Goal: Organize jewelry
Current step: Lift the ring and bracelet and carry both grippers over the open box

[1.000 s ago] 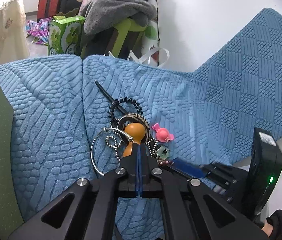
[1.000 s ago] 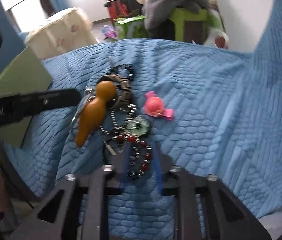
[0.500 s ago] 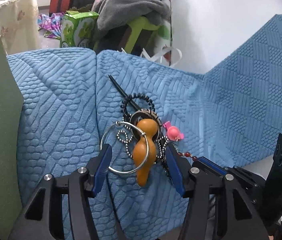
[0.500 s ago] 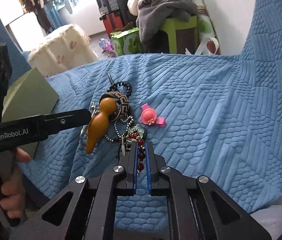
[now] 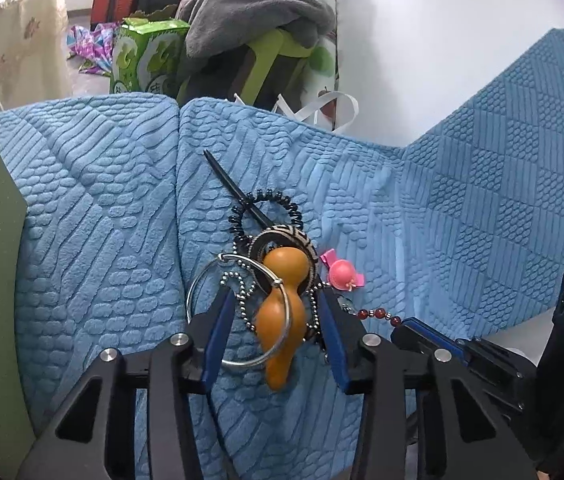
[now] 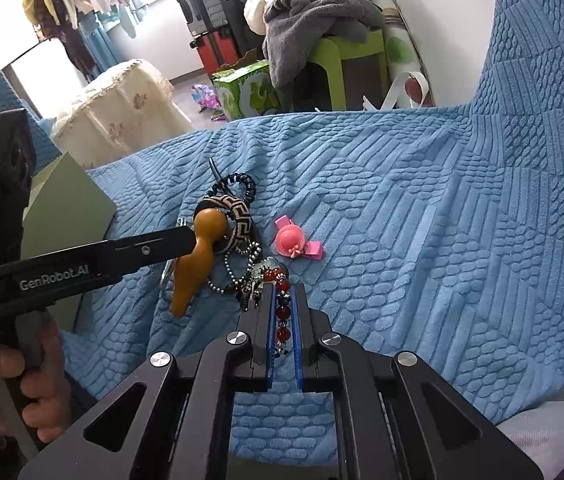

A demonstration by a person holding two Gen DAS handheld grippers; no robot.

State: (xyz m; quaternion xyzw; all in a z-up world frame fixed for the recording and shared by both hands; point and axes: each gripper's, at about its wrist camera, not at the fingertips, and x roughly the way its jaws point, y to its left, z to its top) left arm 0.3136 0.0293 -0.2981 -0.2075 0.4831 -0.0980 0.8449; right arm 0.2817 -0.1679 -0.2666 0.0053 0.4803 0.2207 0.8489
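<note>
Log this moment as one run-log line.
left gripper: jaws closing around orange gourd, not gripping | right gripper: shut on red bead strand | pink clip: on blue cover

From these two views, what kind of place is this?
Probably a lived-in room at home: jewelry lies on a blue textured sofa cover, and behind it are a green stool piled with clothes and a red suitcase.

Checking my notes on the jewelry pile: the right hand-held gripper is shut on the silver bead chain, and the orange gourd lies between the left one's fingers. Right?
Not quite. The right hand-held gripper is shut on the red bead strand, not the silver bead chain, as the right wrist view shows. The orange gourd does lie between the left one's fingers.
</note>
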